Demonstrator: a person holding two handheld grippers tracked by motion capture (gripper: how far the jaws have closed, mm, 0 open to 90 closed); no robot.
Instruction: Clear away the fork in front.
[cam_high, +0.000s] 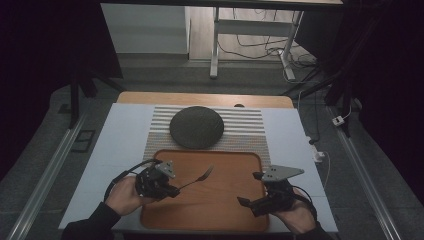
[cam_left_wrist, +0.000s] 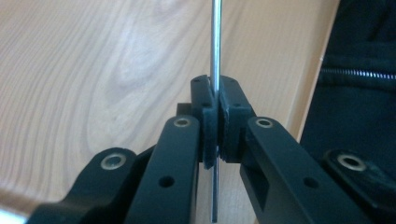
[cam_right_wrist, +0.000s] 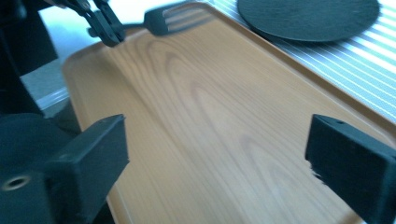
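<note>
both hand-held grippers work over my wooden tray (cam_high: 235, 210): left hand-held gripper (cam_high: 172, 190) clamps the fork (cam_high: 200, 176) aloft, tines toward one o'clock; right hand-held gripper (cam_high: 250, 190) gapes empty. setting down remains.

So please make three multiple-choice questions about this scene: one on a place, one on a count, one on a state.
1. Where is the dark round plate?
A. on the striped mat, beyond the wooden tray
B. on the tray
C. on the floor

2. How many forks are there?
A. one
B. two
C. three

3. How is the right gripper?
A. shut on the fork
B. open, nothing between its jaws
C. shut on the plate

Answers: 1 A, the plate lies on the stripes past the tray's far rim. 2 A, a single fork, clamped by the left gripper. 3 B, its jaws stand wide apart over bare tray.
</note>
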